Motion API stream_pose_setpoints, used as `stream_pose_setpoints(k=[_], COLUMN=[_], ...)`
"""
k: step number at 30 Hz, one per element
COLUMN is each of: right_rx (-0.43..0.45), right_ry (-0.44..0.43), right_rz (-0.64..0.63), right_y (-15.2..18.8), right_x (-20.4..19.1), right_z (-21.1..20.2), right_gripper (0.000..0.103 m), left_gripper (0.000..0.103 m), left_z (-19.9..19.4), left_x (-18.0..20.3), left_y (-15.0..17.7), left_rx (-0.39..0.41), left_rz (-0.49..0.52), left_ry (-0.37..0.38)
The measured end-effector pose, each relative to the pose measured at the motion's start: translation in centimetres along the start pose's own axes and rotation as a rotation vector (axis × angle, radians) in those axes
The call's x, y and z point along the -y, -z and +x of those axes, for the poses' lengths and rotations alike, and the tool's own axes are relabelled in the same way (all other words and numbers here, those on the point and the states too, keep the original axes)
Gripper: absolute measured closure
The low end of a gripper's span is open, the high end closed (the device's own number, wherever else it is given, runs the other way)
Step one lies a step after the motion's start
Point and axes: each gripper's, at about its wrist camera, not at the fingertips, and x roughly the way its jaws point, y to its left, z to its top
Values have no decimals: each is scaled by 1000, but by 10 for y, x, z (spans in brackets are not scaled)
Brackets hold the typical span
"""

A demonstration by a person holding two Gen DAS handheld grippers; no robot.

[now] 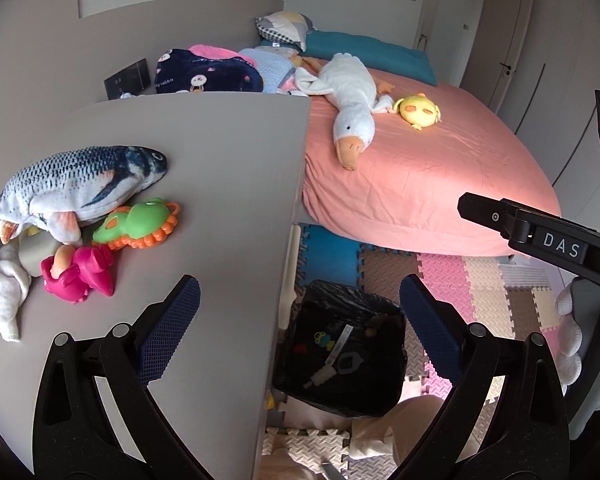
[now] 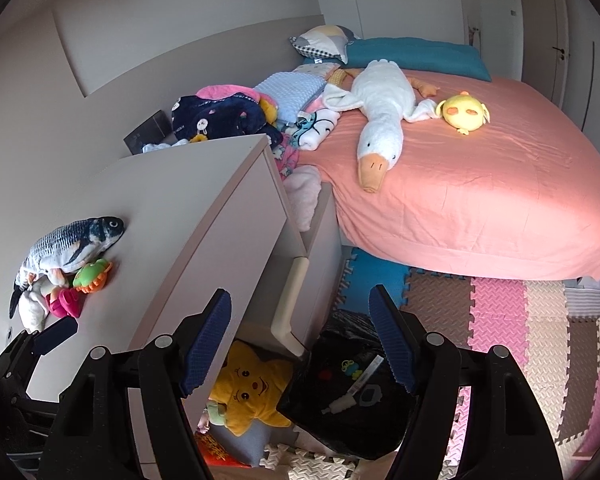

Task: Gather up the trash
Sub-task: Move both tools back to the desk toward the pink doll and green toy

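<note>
We hold the left gripper (image 1: 300, 300) with jaws spread wide and nothing between them, above the table (image 1: 220, 168) edge and the bin (image 1: 342, 350) on the floor. Our right gripper (image 2: 300, 320) is likewise released and bare, hovering over the same bin (image 2: 352, 384). Inside the black liner lie a tube (image 1: 332, 358), a small green toy (image 2: 348, 366) and other bits too small to tell. The right gripper's body in the left view reads "DAS" (image 1: 562, 245). On the table lie a fish (image 1: 80, 188), a frog (image 1: 138, 224) and a pink toy (image 1: 80, 274). A goose (image 2: 380, 120) rests on the bed (image 2: 480, 200).
</note>
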Motion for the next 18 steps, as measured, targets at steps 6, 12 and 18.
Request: stream_pose_setpoints(k=[6,12,18], right_rx=[-32,-46,-66], right_ry=[-51,-88,-116], right_rz=[-1,-27,-55], right_y=[2,2,1], right_x=[-22,-48,-69], right_z=[12,22,33], right_gripper=[31,31,31], left_gripper=[7,7,7], left_z=[-12,-18,-21], left_x=[-27,-60,-92], left_y=[5,10,15], left_rx=[25,35,42], left_rz=[-49,-135,-212], left_ry=[-56,-129,-177])
